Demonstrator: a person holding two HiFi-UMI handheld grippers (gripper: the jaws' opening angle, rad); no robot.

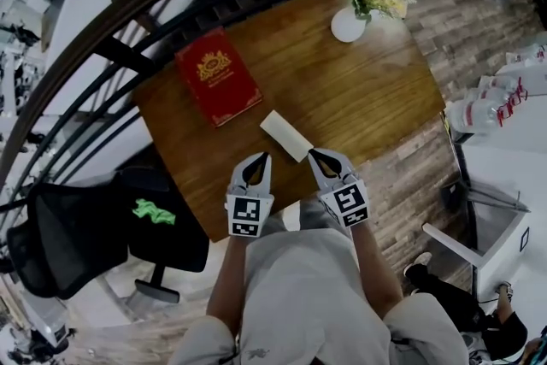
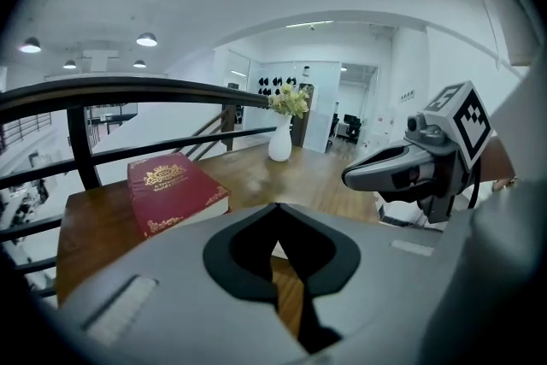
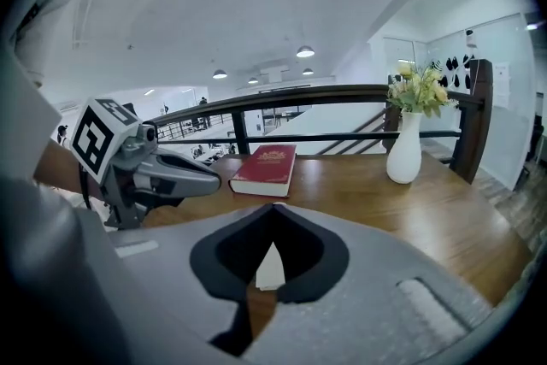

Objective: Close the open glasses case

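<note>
One glasses case (image 1: pixel 287 135), one red book (image 1: pixel 218 75), one white vase (image 1: pixel 348 25) of flowers, one wooden table (image 1: pixel 359 98), one black chair (image 1: pixel 85 235)

Book (image 1: pixel 218 74) red, gold ornament; glasses case (image 1: pixel 287 135) white; vase (image 1: pixel 348 25) white; table (image 1: pixel 359 98) brown woodgrain.

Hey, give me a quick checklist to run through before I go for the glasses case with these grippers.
1. The case lies on the table, in view: ok.
2. Whether its lid is open: cannot tell.
3. The left gripper is shut and empty: ok.
4. The right gripper is shut and empty: ok.
5. The book and vase stand apart from the case: ok.
</note>
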